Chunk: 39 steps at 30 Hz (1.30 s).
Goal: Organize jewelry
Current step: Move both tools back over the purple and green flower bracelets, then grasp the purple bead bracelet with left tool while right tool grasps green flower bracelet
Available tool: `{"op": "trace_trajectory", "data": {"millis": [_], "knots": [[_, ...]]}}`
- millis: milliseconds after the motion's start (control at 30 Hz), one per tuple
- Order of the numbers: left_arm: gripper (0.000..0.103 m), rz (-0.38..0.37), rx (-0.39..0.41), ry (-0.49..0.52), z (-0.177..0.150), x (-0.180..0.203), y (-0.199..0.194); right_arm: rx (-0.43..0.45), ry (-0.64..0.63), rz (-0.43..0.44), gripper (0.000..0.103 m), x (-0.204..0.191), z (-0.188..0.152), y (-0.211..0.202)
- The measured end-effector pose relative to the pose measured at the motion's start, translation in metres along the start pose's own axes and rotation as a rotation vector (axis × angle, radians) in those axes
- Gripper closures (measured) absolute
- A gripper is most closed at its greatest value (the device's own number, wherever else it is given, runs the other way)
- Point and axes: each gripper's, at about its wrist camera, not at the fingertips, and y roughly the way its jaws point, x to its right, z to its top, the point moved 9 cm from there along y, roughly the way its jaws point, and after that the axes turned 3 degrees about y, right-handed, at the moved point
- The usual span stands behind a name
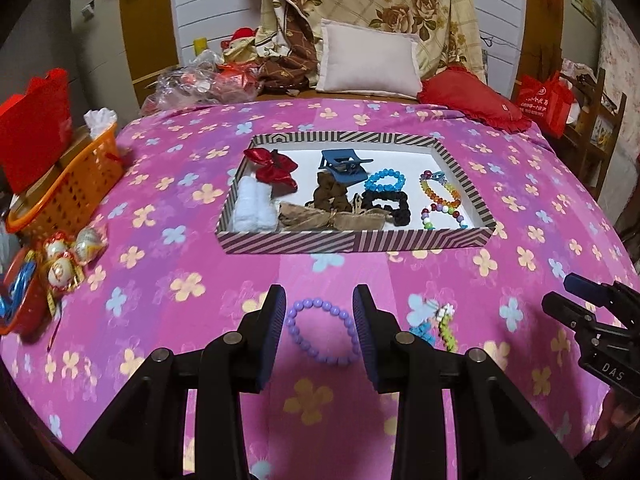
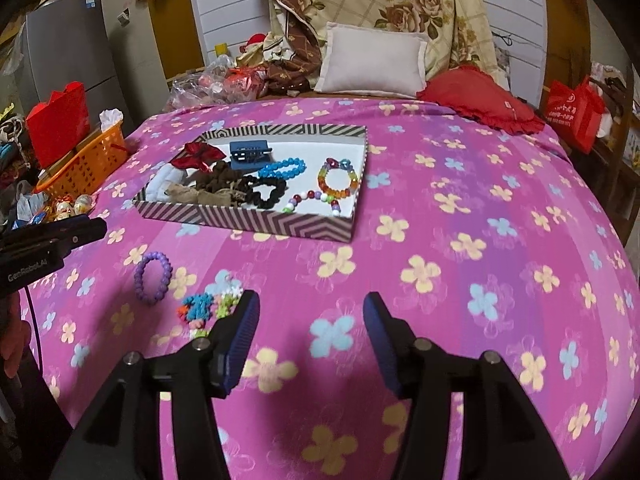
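A purple bead bracelet [image 1: 323,331] lies on the pink flowered bedspread, between the fingers of my open left gripper [image 1: 320,312], which hovers around it without holding it. It also shows in the right wrist view [image 2: 153,277]. A colourful bead bracelet [image 1: 436,322] lies just to its right, at the left fingertip of my open, empty right gripper [image 2: 310,320]; it also shows there [image 2: 208,307]. A striped tray [image 1: 288,242] farther back holds several hair ties, bows, a blue clip and bead bracelets; it also shows in the right wrist view [image 2: 248,220].
An orange basket [image 1: 76,188] and a red bag [image 1: 36,136] stand at the bed's left edge, with wrapped sweets [image 1: 68,256] beside them. A white pillow [image 1: 368,60] and a red cushion [image 1: 472,98] lie at the head. The right gripper shows at the right edge [image 1: 592,312].
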Motion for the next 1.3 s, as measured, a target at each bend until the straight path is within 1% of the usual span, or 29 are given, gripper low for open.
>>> {"op": "trace_trajectory", "data": {"millis": [167, 233, 400, 667, 767, 933, 1133, 1300], "knots": [[0.073, 0.023, 0.006, 0.004, -0.010, -0.003, -0.004, -0.006, -0.008, -0.003, 0.045, -0.002, -0.008, -0.004], [0.073, 0.020, 0.002, -0.001, -0.014, -0.004, -0.004, -0.007, -0.009, -0.007, 0.043, -0.001, -0.010, -0.005], [0.073, 0.006, -0.011, -0.019, -0.024, -0.008, -0.004, -0.018, -0.002, -0.013, 0.043, 0.004, -0.018, -0.008], [0.073, -0.056, -0.092, -0.074, -0.056, -0.031, 0.007, -0.051, 0.005, -0.042, 0.042, 0.024, -0.038, -0.009], [0.073, -0.062, -0.123, -0.099, -0.069, -0.042, 0.015, -0.065, 0.008, -0.052, 0.042, 0.033, -0.045, -0.008], [0.073, -0.089, -0.163, -0.165, -0.078, -0.053, 0.025, -0.097, 0.009, -0.051, 0.042, 0.039, -0.058, -0.004], [0.072, -0.119, -0.174, -0.206, -0.074, -0.052, 0.036, -0.104, -0.001, -0.004, 0.042, 0.027, -0.057, -0.001], [0.072, -0.128, -0.183, -0.230, -0.067, -0.046, 0.048, -0.117, -0.043, 0.033, 0.043, -0.005, -0.050, 0.015]]}}
